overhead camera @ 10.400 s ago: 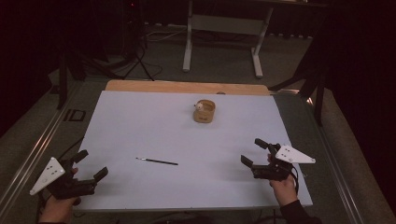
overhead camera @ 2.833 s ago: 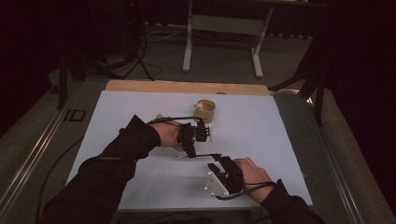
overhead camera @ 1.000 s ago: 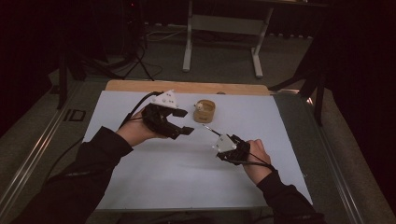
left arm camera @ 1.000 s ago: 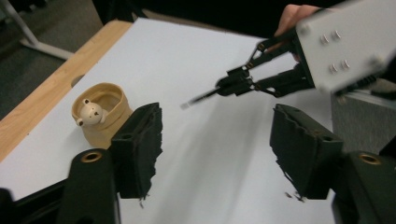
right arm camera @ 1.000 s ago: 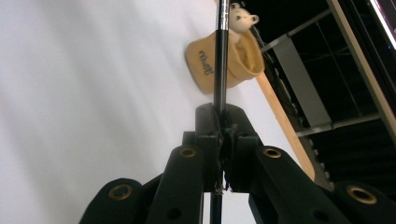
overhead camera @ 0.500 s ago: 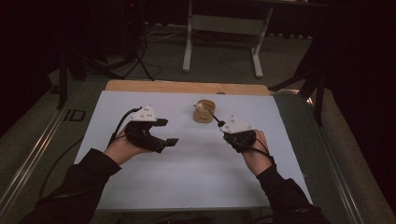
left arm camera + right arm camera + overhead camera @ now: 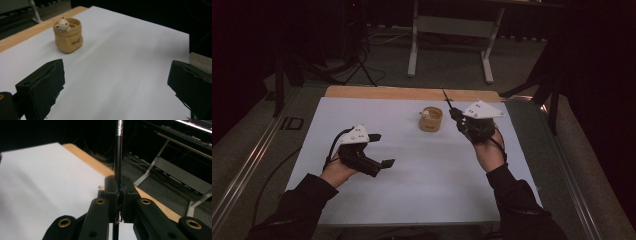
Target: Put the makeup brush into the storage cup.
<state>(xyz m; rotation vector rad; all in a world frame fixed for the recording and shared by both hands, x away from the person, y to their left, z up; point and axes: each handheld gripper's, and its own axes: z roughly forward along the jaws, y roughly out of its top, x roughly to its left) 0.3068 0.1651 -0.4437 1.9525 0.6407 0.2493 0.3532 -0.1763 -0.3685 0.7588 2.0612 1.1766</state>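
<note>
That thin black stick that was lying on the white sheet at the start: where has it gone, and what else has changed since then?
The right gripper has picked up the thin black stick and now holds it raised and pinched beside the little bear pot. The left gripper, which helped earlier, has drawn back to the left; its jaws have just been opening, with nothing between them. The pot and the white sheet have stayed put.

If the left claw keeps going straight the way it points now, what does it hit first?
Probably nothing but the white table sheet. The left claw, jaws just opened with nothing between them, aims past the small tan pot, which sits off to the left of its line. Depth is uncertain.
</note>
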